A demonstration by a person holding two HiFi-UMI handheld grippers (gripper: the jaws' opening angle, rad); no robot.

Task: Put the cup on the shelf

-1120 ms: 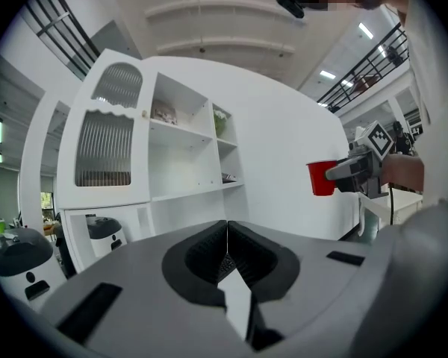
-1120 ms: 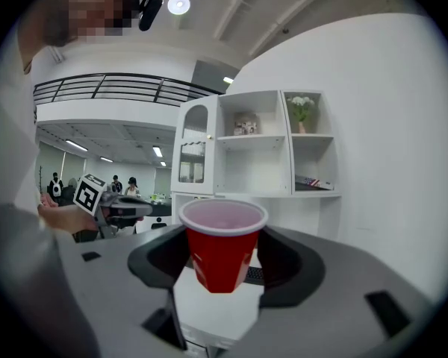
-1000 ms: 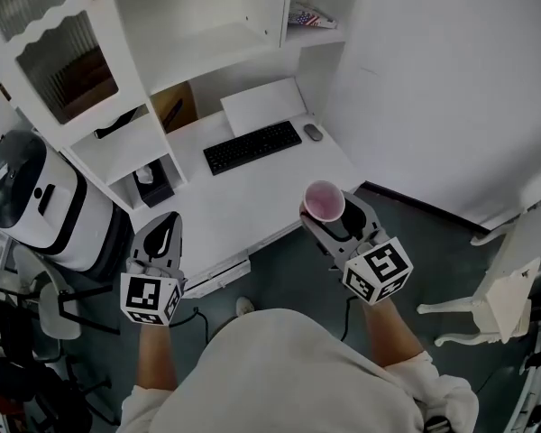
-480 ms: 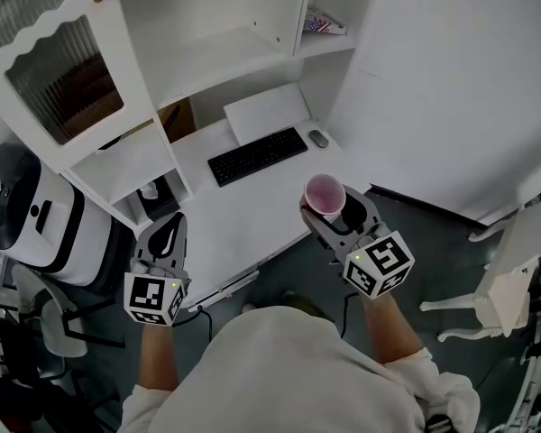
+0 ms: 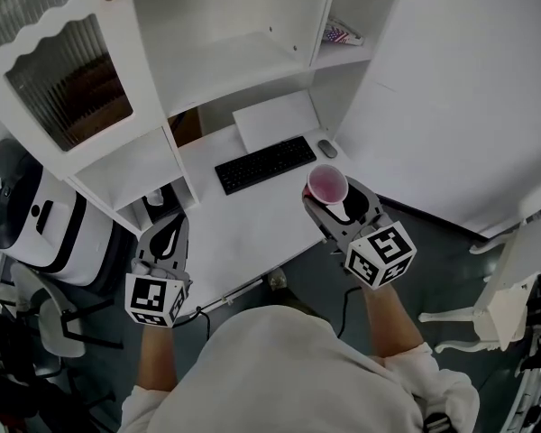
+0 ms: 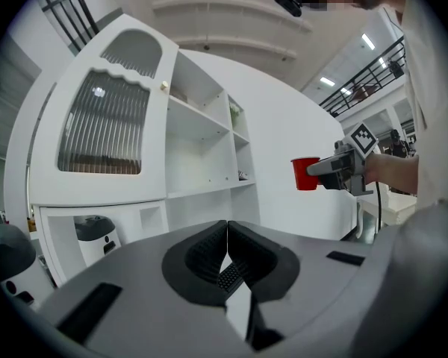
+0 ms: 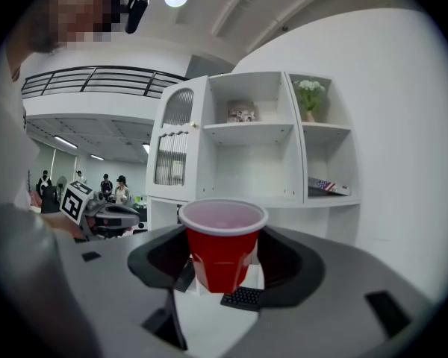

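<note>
A red plastic cup (image 7: 222, 246) stands upright between the jaws of my right gripper (image 7: 222, 271), which is shut on it. From above, the cup (image 5: 326, 185) hangs over the right part of the white desk (image 5: 239, 219), just right of the keyboard. In the left gripper view the cup (image 6: 305, 173) shows at the right, held out in front of the white shelf unit (image 6: 201, 148). My left gripper (image 5: 167, 239) is shut with nothing in it, at the desk's near left edge. The open shelves (image 5: 225, 57) rise behind the desk.
A black keyboard (image 5: 264, 163) and a mouse (image 5: 326, 148) lie on the desk. A small flag-printed item (image 5: 342, 34) rests on the right side shelf; flowers (image 7: 308, 92) stand on a top shelf. A white and black appliance (image 5: 27, 219) is at the left, a white chair (image 5: 514, 282) at the right.
Both grippers have moved forward toward the shelf unit, the cup going with the right one. The cup now hangs over the desk beside the keyboard instead of in front of its edge.
</note>
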